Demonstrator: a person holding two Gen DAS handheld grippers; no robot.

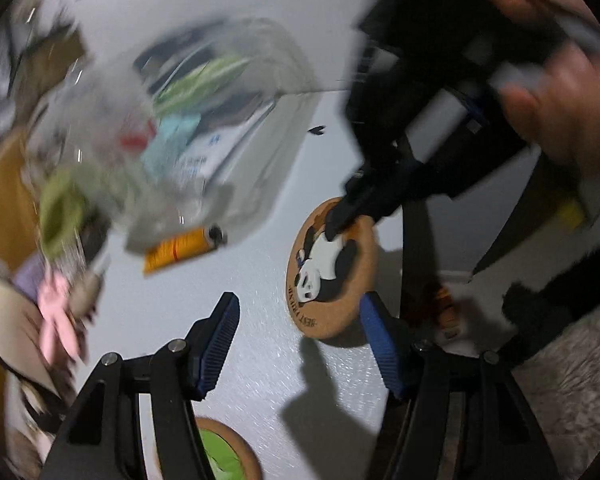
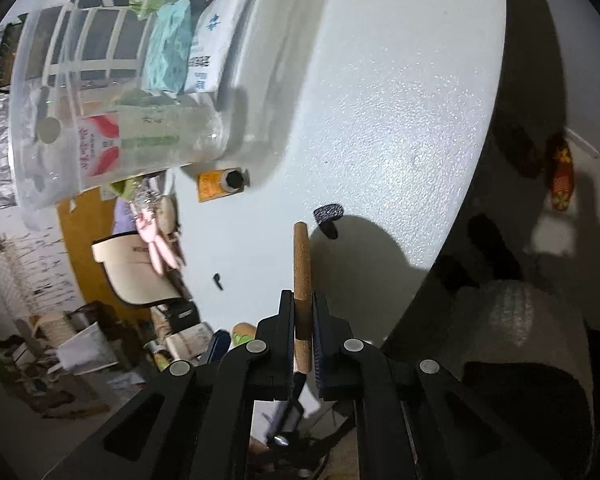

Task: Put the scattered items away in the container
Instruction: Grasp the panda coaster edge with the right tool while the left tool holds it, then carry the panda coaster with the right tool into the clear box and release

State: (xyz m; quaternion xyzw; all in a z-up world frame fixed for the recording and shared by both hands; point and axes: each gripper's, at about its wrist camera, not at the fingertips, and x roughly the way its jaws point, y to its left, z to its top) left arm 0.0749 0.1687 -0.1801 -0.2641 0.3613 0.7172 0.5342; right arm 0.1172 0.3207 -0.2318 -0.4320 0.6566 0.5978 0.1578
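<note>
A round cork coaster with a panda picture is held on edge above the white table. My right gripper comes in from the upper right and is shut on its top rim. In the right wrist view the coaster shows edge-on between my right gripper's shut fingers. My left gripper is open and empty just below the coaster. A clear plastic container holding packets lies tilted at the upper left. It is blurred in the left wrist view.
An orange tube lies on the table beside the container; it also shows in the right wrist view. A second cork coaster with a green picture sits by the near edge. A pink toy hangs past the table's left edge.
</note>
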